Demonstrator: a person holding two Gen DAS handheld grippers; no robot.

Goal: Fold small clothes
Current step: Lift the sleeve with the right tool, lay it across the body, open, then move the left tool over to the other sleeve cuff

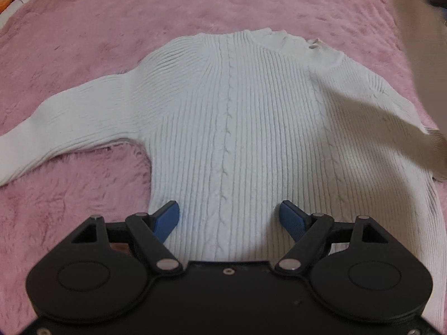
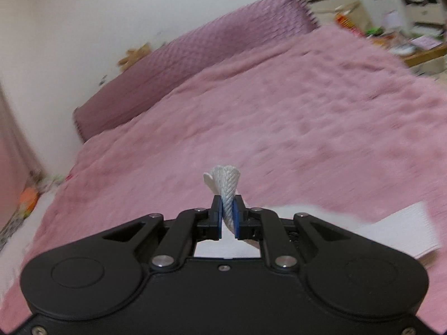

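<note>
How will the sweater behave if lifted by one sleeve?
Probably floppy: the sleeve already drapes from the right tool, while the sweater lies flat on the blanket. The ribbed knit bunches between the pads, so slip seems unlikely. The body would likely trail and drag.

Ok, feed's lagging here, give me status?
Left gripper open above sweater. Right gripper shut on sleeve cuff, lifted. Pink blanket underneath, nothing obstructing.

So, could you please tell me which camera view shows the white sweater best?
The left wrist view: the sweater lies flat on the pink blanket, with collar, body and one sleeve visible beyond the open left gripper. The right wrist view shows only a pinched bunch of knit in the shut right gripper, plus a blurred white edge.
</note>
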